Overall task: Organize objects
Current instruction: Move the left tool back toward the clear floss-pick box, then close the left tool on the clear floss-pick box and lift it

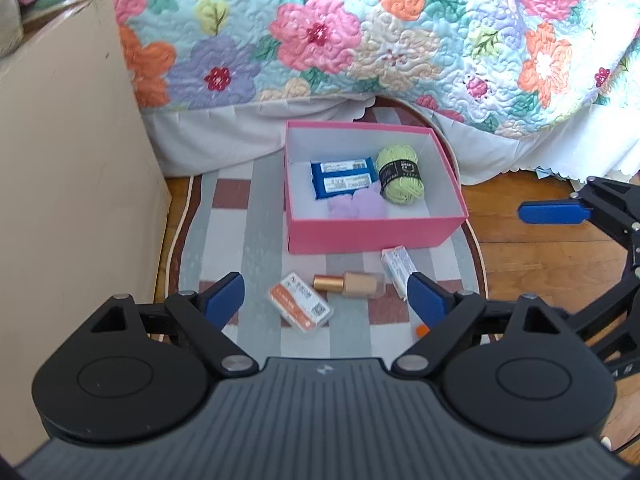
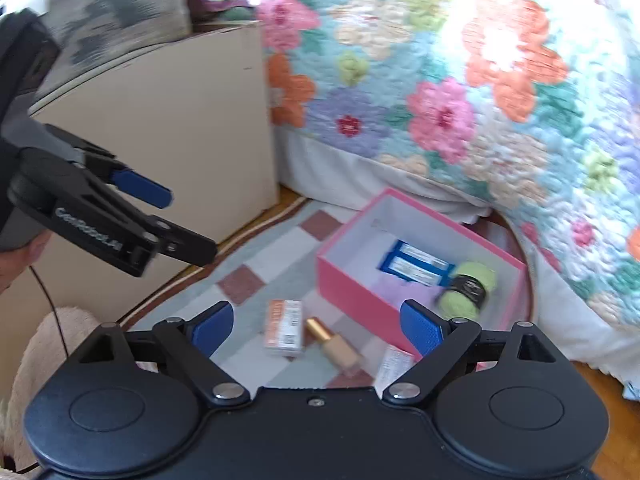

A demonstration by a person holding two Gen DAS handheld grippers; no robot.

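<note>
An open pink box [image 1: 376,232] stands on the rug, holding two blue packets [image 1: 344,178], a green yarn ball [image 1: 400,174] and a soft lilac item [image 1: 356,202]. In front of it lie an orange-and-white carton [image 1: 300,308], a gold-capped beige bottle [image 1: 348,284] and a small white carton [image 1: 396,266]. My left gripper [image 1: 326,284] hangs open and empty above these. My right gripper [image 2: 316,307] is open and empty too, above the same carton [image 2: 284,328], bottle [image 2: 334,344] and box [image 2: 352,292]. One of its blue pads [image 1: 554,212] shows at the right edge.
A beige cabinet [image 1: 60,160] stands left of the striped rug [image 1: 260,208]. A bed with a floral quilt [image 1: 360,40] overhangs behind the box. Wooden floor [image 1: 540,264] lies to the right. A small orange item [image 1: 420,331] sits by my left gripper's right finger.
</note>
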